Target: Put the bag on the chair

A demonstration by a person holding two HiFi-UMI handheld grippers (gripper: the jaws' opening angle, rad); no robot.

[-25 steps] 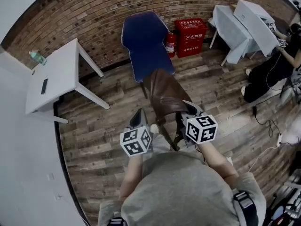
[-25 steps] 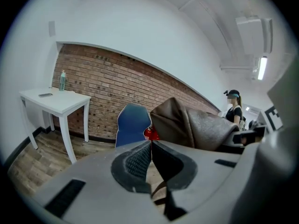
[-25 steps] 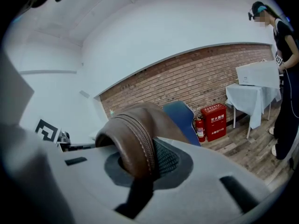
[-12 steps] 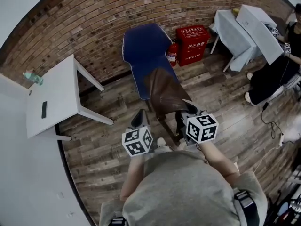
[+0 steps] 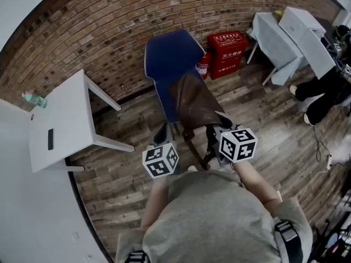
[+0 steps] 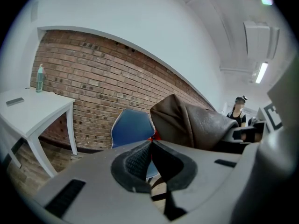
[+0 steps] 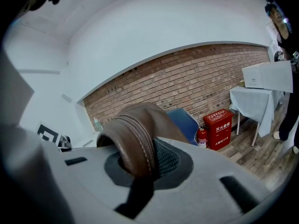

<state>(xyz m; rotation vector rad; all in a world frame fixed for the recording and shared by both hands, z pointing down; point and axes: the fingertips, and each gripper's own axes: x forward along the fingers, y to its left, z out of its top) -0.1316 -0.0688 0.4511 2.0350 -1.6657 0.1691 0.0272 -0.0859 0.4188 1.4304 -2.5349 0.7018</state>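
Observation:
A brown leather bag (image 5: 193, 102) hangs in the air in front of a blue chair (image 5: 171, 59) that stands against the brick wall. In the head view the bag's far end overlaps the chair's seat. My right gripper (image 7: 142, 158) is shut on the bag's zippered edge (image 7: 136, 141), and its marker cube (image 5: 237, 144) shows below the bag. My left gripper (image 6: 150, 143) is shut with its tips touching; I see nothing between them. It points at the chair (image 6: 131, 127), with the bag (image 6: 196, 125) to its right. A strap (image 5: 190, 142) dangles between the grippers.
A white table (image 5: 60, 119) with a bottle (image 5: 30, 99) and a small dark object (image 5: 50, 139) stands at the left. A red fire extinguisher (image 5: 204, 66) and a red box (image 5: 226, 45) sit right of the chair. A covered table (image 5: 279, 37) and a person in black (image 5: 323, 92) are at the far right.
Both grippers have carried the bag forward toward the chair. The bag's far end now overlaps the seat; a second ago it hung short of it.

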